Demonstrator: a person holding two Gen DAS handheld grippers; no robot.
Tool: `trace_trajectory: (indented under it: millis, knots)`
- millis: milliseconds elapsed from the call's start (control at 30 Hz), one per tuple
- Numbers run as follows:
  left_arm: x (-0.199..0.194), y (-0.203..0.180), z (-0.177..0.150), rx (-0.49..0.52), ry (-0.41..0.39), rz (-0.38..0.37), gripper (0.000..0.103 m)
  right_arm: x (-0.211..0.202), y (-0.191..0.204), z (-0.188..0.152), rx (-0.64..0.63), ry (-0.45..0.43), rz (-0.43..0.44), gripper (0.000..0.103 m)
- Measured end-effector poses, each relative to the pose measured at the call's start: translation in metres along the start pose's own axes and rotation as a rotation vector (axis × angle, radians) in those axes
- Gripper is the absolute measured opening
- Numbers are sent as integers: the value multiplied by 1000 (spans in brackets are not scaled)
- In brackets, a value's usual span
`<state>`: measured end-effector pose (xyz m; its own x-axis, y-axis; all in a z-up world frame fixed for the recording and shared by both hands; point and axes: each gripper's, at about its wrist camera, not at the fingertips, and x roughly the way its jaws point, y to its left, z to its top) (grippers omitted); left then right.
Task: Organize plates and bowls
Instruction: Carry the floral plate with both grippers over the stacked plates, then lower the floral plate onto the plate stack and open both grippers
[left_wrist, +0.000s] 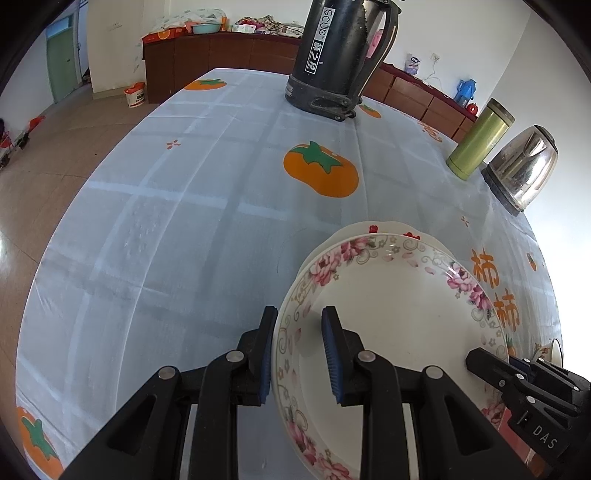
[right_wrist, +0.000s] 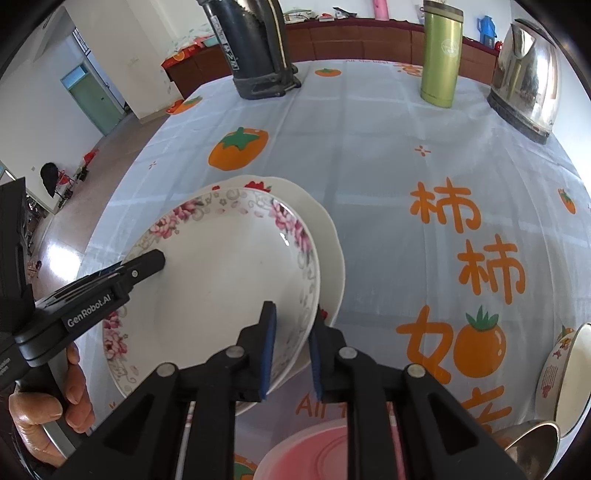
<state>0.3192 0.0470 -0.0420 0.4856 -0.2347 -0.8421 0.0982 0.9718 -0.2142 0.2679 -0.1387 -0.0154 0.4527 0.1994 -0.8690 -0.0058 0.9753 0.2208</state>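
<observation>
On the bench (left_wrist: 184, 221), covered by a persimmon-print cloth, a tall black thermos jug (left_wrist: 340, 55) stands at the far edge. A green steel flask (left_wrist: 480, 140) stands just beside a shiny electric kettle (left_wrist: 522, 170). Behind runs a brown sideboard (left_wrist: 221, 59).

We read "GenRobot.AI" on the left gripper (right_wrist: 153, 264) | "DAS" on the right gripper (left_wrist: 476, 360) | orange "柿柿" and "All" on the tablecloth (right_wrist: 369, 147), right of the floral plate (right_wrist: 229, 280)
</observation>
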Motion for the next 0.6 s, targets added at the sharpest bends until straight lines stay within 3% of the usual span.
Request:
trace_trajectory:
  millis: [600]
  knots:
    - [6,-14,2,41,-15,52,35,1,16,0,-130,-61,-147,23]
